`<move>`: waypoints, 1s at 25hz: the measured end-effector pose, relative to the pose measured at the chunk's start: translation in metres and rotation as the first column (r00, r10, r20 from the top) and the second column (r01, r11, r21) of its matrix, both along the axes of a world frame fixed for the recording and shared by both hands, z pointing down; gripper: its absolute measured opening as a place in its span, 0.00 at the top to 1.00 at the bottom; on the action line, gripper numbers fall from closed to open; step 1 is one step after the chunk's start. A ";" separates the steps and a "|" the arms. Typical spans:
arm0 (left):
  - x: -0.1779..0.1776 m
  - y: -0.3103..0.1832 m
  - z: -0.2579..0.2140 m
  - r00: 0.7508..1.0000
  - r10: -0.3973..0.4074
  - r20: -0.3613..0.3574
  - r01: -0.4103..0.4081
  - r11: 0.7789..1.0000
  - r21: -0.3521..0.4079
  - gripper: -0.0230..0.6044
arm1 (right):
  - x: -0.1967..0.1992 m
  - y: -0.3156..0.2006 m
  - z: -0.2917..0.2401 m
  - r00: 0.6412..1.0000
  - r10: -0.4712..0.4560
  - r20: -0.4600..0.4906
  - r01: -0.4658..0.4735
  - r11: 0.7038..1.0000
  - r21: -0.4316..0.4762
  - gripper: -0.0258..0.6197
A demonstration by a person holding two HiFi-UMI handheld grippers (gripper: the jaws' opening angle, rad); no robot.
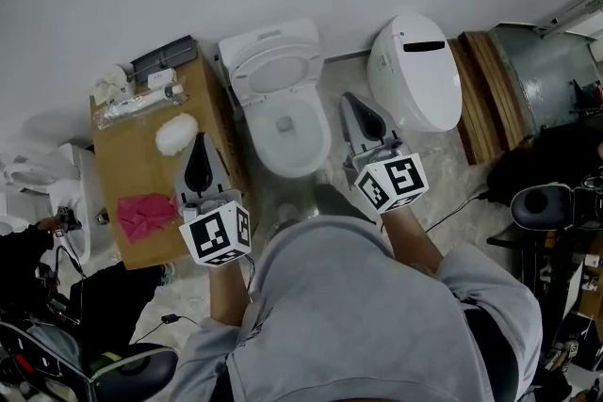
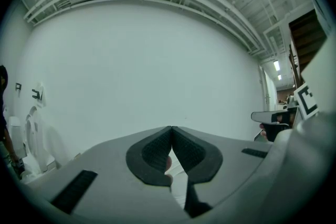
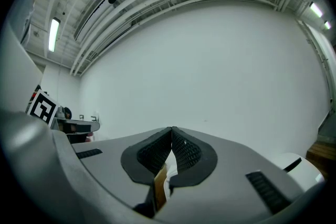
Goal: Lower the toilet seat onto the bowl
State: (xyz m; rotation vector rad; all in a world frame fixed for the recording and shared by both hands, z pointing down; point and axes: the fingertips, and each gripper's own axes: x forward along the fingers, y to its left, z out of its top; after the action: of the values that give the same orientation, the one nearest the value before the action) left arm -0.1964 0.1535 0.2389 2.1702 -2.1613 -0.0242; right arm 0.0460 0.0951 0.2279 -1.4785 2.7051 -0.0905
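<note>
Facing the white ceramic toilet bowl, left gripper and right gripper both closed tight on nothing; white oval plastic seat upright, lowering yet to do

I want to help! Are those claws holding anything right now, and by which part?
Nothing is held. The left claw and the right claw are both shut, tips together, with nothing between them.

White ring seat, up and leaning back on the far side. White bowl open just near of it, in the middle.
</note>
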 end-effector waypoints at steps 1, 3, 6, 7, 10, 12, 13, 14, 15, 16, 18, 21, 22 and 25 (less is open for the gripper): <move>0.001 -0.002 -0.001 1.000 -0.002 0.002 0.002 1.000 0.001 0.96 | 0.000 -0.004 0.000 1.000 -0.002 0.001 0.002 1.000 0.001 0.96; 0.002 -0.008 -0.001 1.000 -0.007 0.007 0.007 1.000 0.001 0.96 | 0.000 -0.013 0.002 1.000 -0.008 0.007 0.008 1.000 0.002 0.96; 0.003 -0.020 0.000 1.000 -0.020 0.013 0.020 1.000 -0.002 0.96 | 0.000 -0.030 0.005 1.000 -0.021 0.013 0.021 1.000 0.000 0.96; 0.004 -0.025 0.000 1.000 -0.026 0.015 0.026 1.000 -0.003 0.96 | -0.001 -0.037 0.006 1.000 -0.027 0.013 0.027 1.000 0.000 0.96; 0.010 -0.043 -0.002 0.999 -0.039 0.019 0.039 0.999 -0.006 0.96 | 0.002 -0.059 0.008 0.999 -0.045 0.008 0.045 0.999 -0.002 0.96; 0.017 -0.058 -0.003 0.999 -0.048 0.022 0.048 0.999 -0.007 0.96 | 0.007 -0.076 0.011 0.998 -0.058 -0.006 0.058 0.998 -0.002 0.96; 0.021 -0.066 -0.003 0.998 -0.053 0.021 0.053 0.999 -0.007 0.96 | 0.009 -0.086 0.013 0.998 -0.065 -0.016 0.065 0.998 -0.003 0.96; 0.025 -0.075 -0.004 0.998 -0.059 0.019 0.059 0.998 -0.007 0.96 | 0.012 -0.095 0.015 0.997 -0.073 -0.023 0.072 0.997 -0.005 0.96; 0.028 -0.083 -0.005 0.998 -0.066 0.018 0.066 0.998 -0.007 0.96 | 0.015 -0.105 0.016 0.996 -0.080 -0.029 0.080 0.997 -0.008 0.96; 0.033 -0.092 -0.006 0.997 -0.072 0.017 0.072 0.997 -0.007 0.96 | 0.018 -0.115 0.017 0.996 -0.087 -0.032 0.087 0.996 -0.011 0.96; 0.042 -0.110 -0.009 0.996 -0.088 0.020 0.088 0.996 -0.009 0.96 | 0.026 -0.136 0.019 0.994 -0.104 -0.039 0.103 0.995 -0.016 0.96; 0.057 -0.136 -0.013 0.994 -0.112 0.017 0.112 0.994 -0.010 0.96 | 0.037 -0.166 0.022 0.990 -0.136 -0.048 0.135 0.991 -0.023 0.96; 0.061 -0.142 -0.014 0.993 -0.120 0.013 0.120 0.993 -0.010 0.96 | 0.041 -0.174 0.024 0.987 -0.150 -0.051 0.148 0.989 -0.027 0.96; 0.072 -0.154 -0.014 0.988 -0.151 0.014 0.151 0.988 -0.014 0.96 | 0.049 -0.192 0.033 0.980 -0.191 -0.061 0.188 0.981 -0.041 0.96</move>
State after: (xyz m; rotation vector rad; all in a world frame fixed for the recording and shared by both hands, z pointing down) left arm -0.1242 -0.0004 0.2250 1.9991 -2.3204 -0.0037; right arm 0.0947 -0.0971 0.2606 -1.2483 2.9045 -0.1009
